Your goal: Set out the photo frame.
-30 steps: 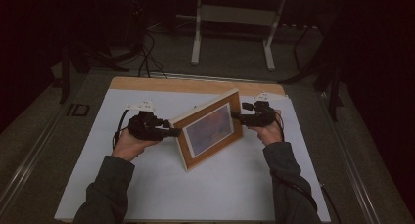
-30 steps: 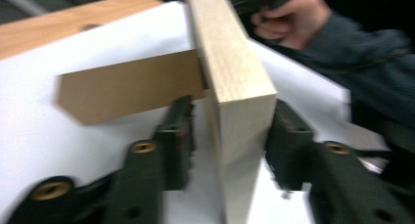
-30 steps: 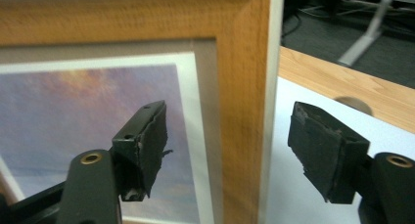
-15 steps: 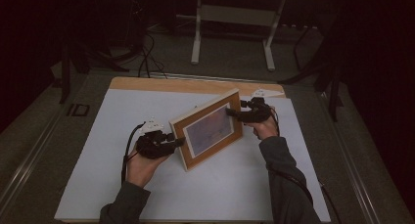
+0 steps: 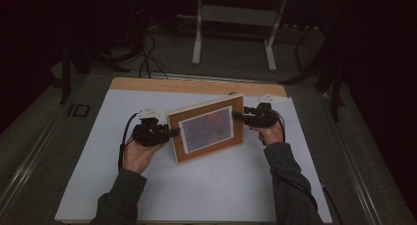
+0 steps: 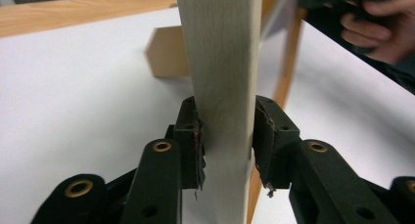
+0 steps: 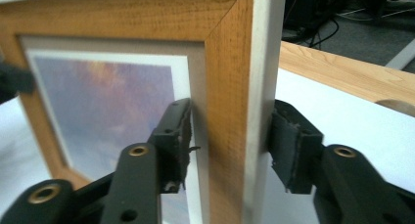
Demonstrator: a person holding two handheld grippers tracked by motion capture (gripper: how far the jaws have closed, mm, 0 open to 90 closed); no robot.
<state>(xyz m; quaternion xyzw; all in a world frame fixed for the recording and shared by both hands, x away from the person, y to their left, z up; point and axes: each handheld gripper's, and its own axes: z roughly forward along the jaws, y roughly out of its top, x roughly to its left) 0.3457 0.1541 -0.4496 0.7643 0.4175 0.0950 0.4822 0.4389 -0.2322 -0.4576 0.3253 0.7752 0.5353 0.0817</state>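
My two hands come in over the near edge of the surface [image 5: 196,85], a pale wooden top covered by a white sheet [image 5: 196,185]. Between them, about the middle of the sheet, stands a light-brown rectangular wooden picture frame [image 5: 204,107]. It is upright on its long lower edge, with its face turned towards the near edge and leaning back a little.

My left tongs [image 5: 174,132] pinch the frame's left side, with one pad pressed flat on each face of the wood [image 6: 227,141]. My right tongs [image 5: 238,115] straddle the right side and have just been closing. One pad lies against the front, and the other sits right at the pale back edge [image 7: 227,136]. I cannot tell whether that far pad is pressing yet.

The risk, as I judge it, is an uneven hold. If I lift or turn the frame before the right side has bitten, its weight would hang from the left pinch alone. It could then swing, slip out, or fall face down on the sheet. Both grips are also narrow and sit on the frame's edges, so a twist between my hands could make it pivot.

The frame is the one thing here that holds something. Behind a white mat [image 7: 195,53] it holds a print [image 5: 206,129] of hazy purple and orange. At its back, towards the far edge, a tan cardboard back stand [image 6: 166,53] juts out and rests on the sheet.
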